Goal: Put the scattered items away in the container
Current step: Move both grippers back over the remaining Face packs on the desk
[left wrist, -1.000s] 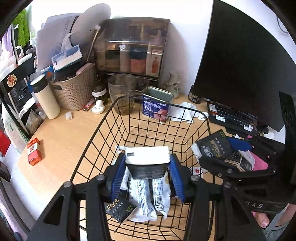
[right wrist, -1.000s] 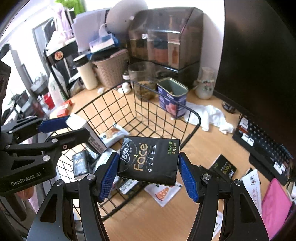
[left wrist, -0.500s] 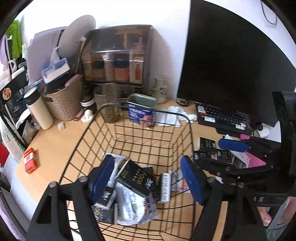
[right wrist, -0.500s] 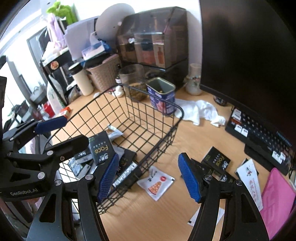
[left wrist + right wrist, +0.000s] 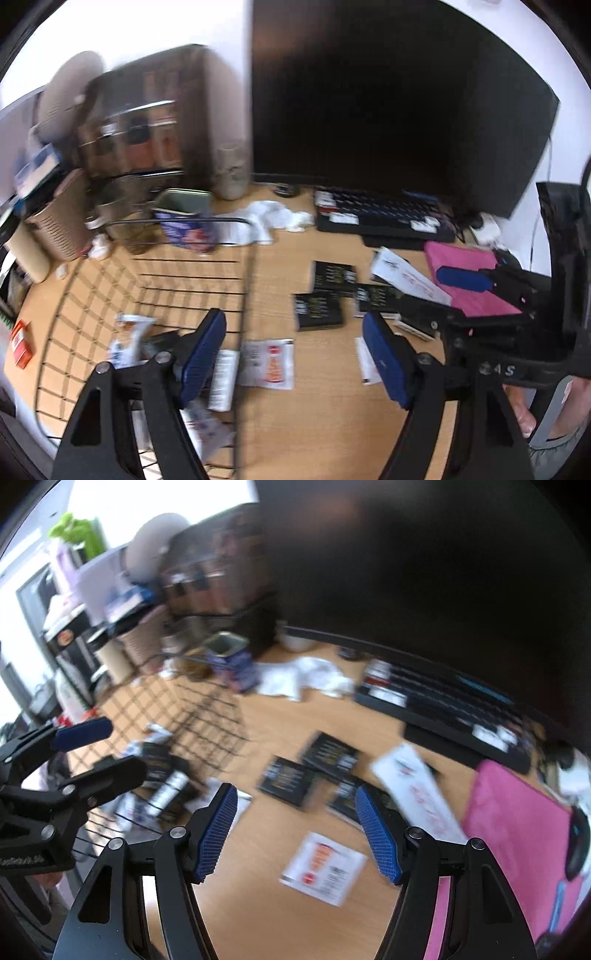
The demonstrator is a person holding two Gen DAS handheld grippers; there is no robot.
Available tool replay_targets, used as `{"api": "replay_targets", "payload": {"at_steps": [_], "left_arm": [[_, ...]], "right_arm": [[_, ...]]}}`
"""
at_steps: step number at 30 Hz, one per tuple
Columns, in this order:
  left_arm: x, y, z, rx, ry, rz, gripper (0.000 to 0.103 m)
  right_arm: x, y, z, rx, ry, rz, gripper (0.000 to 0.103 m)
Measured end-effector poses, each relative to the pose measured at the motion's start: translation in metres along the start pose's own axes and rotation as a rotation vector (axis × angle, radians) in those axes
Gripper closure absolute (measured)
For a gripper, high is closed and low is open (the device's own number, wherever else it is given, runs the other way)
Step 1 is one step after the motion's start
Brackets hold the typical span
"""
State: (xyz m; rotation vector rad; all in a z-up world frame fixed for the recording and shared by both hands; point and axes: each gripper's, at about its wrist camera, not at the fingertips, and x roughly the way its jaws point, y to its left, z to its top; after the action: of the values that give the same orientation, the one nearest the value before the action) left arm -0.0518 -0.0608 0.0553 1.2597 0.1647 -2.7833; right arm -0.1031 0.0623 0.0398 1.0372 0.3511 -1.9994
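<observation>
Left gripper (image 5: 293, 354) spread, nothing between its pads, jaws just widened, hanging over the wire basket (image 5: 246, 280) rim where packets already lie. Right gripper (image 5: 295, 834) also spread and empty above the white sachet (image 5: 325, 867); black tissue packs (image 5: 290, 781) lie just beyond. Flat sachet on bare wood: the pads could skid off it.

You see a smooth pale wood desk (image 5: 266, 878); at ten o'clock the thin black metal wire basket (image 5: 243, 280); at two o'clock glossy black packets (image 5: 328, 755), and beyond them, at twelve o'clock, crumpled white cloth (image 5: 306, 677); matt black plastic gripper arms with ribbed blue pads (image 5: 218, 829)
</observation>
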Motion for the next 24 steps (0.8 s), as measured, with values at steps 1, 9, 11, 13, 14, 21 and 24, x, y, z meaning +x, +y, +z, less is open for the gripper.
{"api": "replay_targets", "payload": {"at_steps": [1, 9, 11, 13, 14, 21, 24], "left_arm": [[0.007, -0.009, 0.000, 0.011, 0.012, -0.010, 0.024], [0.069, -0.049, -0.009, 0.041, 0.095, -0.025, 0.024], [0.081, -0.046, -0.010, 0.011, 0.106, -0.045, 0.024], [0.090, -0.041, -0.011, -0.030, 0.102, -0.061, 0.024], [0.096, -0.038, -0.011, -0.051, 0.100, -0.067, 0.024], [0.131, -0.034, -0.011, -0.058, 0.111, -0.055, 0.024], [0.142, -0.029, -0.012, -0.068, 0.104, -0.002, 0.024]], "right_arm": [[0.001, -0.011, -0.005, 0.016, 0.003, -0.023, 0.036], [0.017, -0.060, -0.034, 0.039, 0.026, -0.171, 0.036], [0.023, -0.067, -0.039, 0.033, 0.033, -0.166, 0.036], [0.032, -0.072, -0.042, 0.028, 0.040, -0.167, 0.036], [0.037, -0.073, -0.043, 0.021, 0.048, -0.172, 0.036], [0.048, -0.089, -0.046, 0.066, 0.038, -0.179, 0.036], [0.051, -0.093, -0.046, 0.082, 0.036, -0.188, 0.036]]}}
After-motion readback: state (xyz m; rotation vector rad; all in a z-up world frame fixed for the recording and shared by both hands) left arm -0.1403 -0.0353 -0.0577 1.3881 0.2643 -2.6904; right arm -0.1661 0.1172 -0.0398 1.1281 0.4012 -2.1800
